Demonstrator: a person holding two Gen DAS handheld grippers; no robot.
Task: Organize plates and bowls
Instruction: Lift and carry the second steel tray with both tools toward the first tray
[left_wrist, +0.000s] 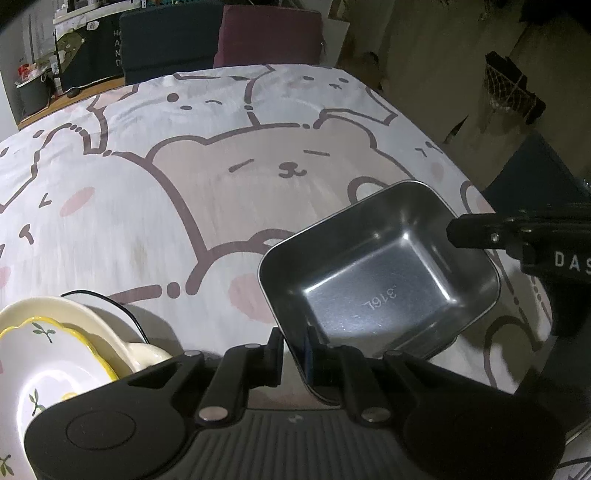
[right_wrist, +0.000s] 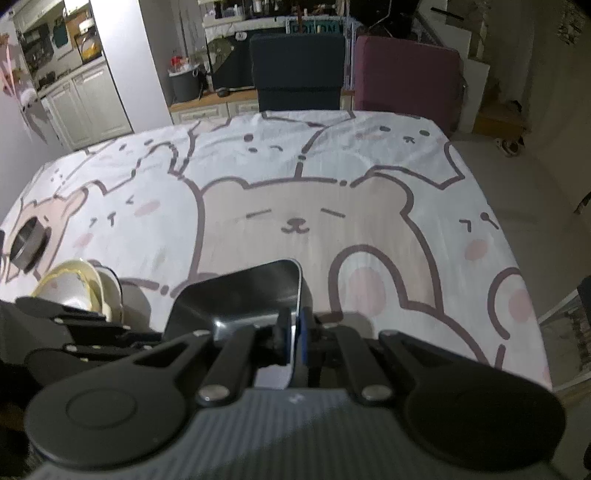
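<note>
Clamped on its near rim by the left gripper (left_wrist: 293, 354) and on its right rim by the right gripper (right_wrist: 293, 341), the steel tray (left_wrist: 373, 280) is held just over the tablecloth (left_wrist: 207, 192) – apparently mid-carry – so the next move likely calls for setting it beside the stacked ceramic plates (left_wrist: 55, 343) at near left.
</note>
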